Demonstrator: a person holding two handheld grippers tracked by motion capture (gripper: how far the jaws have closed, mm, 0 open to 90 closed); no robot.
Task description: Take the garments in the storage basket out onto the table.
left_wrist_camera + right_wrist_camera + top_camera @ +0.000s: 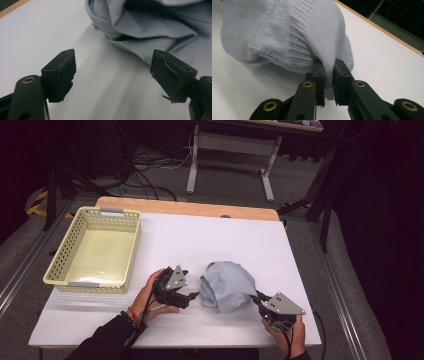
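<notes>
Two grippers work a crumpled pale-blue knit garment [227, 285] that lies bunched on the white counter [210, 237], toward the near edge and a little right of the middle. The right gripper [328, 75], near the near right corner of the counter, has its fingers [319, 75] pinched on a fold of the ribbed knit at the heap's near right side; in the right gripper view the cloth is squeezed flat between the two pads. The left gripper [192, 296] sits just beside the heap's left side with its fingers [62, 72] standing wide and nothing between them; in the left gripper view one pad is close against a hem of the garment, though contact cannot be made out.

A pale yellow plastic basket [65, 252] stands by the far left corner, well apart from the cloth, with no items in it.

As I read it, the step in hand is taking a two-point hold on the garment: one side is gripped, the other is not yet. The next move calls for the left fingers to slide onto an edge of the knit and close on it, so both hands can lift or spread the heap without it dragging.
</notes>
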